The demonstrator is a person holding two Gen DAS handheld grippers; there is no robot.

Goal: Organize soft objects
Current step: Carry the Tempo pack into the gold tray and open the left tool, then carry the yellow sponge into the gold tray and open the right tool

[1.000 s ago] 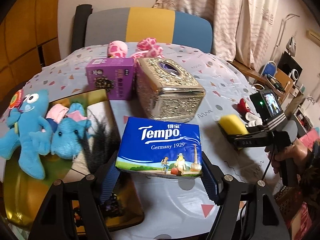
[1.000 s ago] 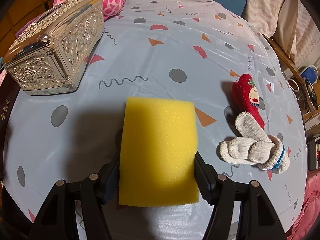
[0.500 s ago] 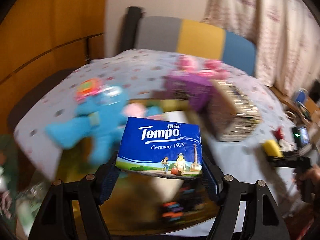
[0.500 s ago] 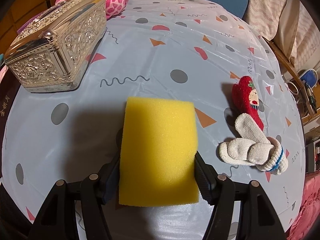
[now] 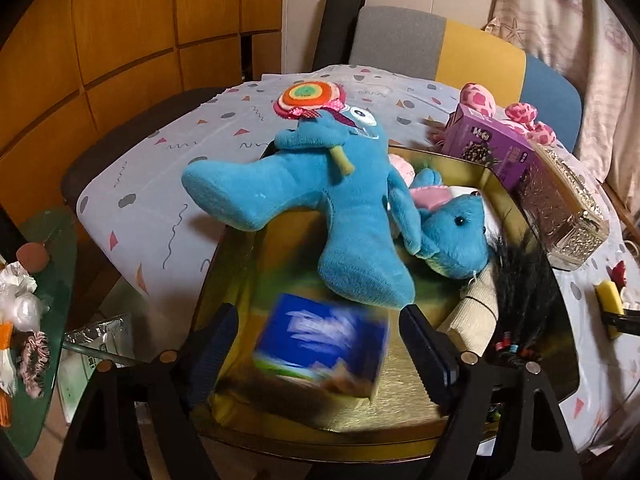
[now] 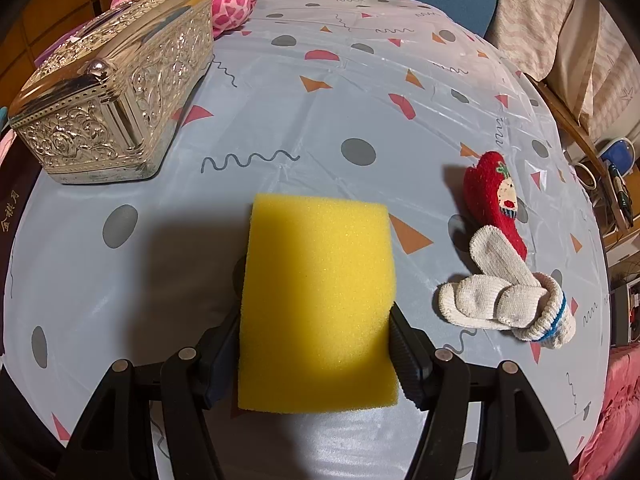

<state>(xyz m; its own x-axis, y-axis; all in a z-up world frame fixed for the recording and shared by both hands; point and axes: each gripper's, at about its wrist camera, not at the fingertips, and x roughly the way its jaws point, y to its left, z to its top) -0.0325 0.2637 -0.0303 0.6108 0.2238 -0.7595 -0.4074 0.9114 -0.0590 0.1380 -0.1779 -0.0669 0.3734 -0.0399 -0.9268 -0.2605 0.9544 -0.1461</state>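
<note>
Tissue pack, blurred, seemingly loose between spread left tool.

- The left wrist view looks down and forward from close above the shiny gold tray at the table's near edge, between its own two dark fingers.
- The right wrist view sits low over the pale blue patterned tablecloth, facing across the table toward the chair backs.
- Both views share the ornate silver embossed box, the pink spotted plush and the yellow foam sponge, near in the right view and small at the left view's right edge.
</note>
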